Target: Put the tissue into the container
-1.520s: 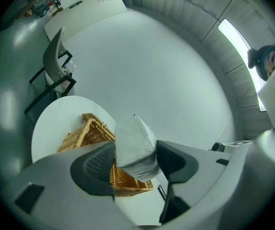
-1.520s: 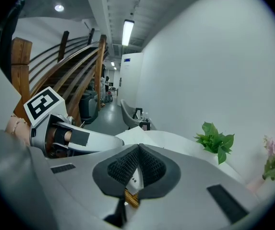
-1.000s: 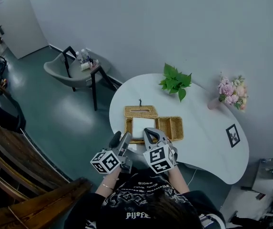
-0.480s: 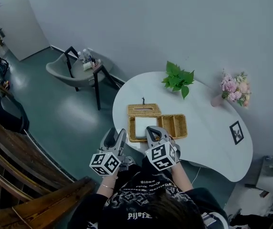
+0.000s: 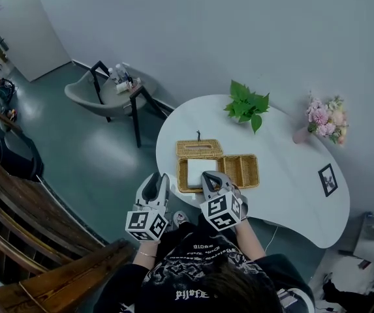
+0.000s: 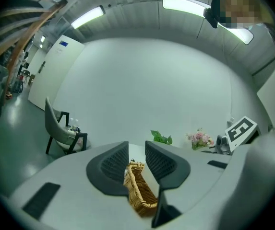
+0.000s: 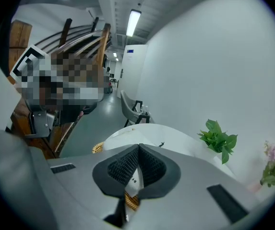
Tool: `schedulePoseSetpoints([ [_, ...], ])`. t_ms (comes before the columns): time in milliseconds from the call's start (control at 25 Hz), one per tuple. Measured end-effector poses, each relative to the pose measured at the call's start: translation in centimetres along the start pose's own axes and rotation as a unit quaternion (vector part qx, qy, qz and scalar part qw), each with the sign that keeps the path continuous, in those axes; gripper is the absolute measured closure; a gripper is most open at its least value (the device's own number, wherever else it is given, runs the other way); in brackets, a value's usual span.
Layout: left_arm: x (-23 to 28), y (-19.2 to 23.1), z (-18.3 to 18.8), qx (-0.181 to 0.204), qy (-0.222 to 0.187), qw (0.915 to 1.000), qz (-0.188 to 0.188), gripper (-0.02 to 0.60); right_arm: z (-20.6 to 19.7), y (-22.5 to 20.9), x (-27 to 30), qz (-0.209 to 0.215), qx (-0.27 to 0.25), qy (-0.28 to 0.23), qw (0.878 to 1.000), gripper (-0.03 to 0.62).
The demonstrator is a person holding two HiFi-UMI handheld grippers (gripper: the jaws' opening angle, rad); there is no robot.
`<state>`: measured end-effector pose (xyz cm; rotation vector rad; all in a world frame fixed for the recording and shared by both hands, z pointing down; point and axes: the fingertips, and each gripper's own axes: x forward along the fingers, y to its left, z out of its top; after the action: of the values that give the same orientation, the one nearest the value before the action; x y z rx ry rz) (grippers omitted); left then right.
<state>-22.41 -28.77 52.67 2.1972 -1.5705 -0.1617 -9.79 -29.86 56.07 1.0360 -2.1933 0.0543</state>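
- The container [image 5: 239, 171] is a low rectangular woven wicker tray, split into two compartments side by side, standing flat near the front edge of the white worktop [image 5: 284, 175].
- The tissue pack [image 5: 200, 170] is white and flat, lying level in the container's left compartment.
- A matching wicker lid [image 5: 199, 149] lies flat just behind the container's left half.

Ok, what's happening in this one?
A person works two grippers at a white table. The tissue pack lies in the left compartment of the wicker basket, with the lid beside it. The right gripper hovers over the basket's near edge, jaws together. The left gripper hangs off the table's edge, jaws closing on nothing.
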Motion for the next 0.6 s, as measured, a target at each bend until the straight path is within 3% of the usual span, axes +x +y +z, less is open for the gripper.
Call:
schedulePoseSetpoints([
  [120,-0.1,-0.2,-0.2,-0.019,-0.004,0.9998,-0.002,0.523,-0.5,0.0,0.2,0.0,-0.011,0.009,1.0,0.571],
  [600,-0.4,-0.3,-0.4,0.013,-0.001,0.9998,-0.012,0.551,-1.7,0.3,1.6,0.008,-0.016,0.022,1.0,0.571],
])
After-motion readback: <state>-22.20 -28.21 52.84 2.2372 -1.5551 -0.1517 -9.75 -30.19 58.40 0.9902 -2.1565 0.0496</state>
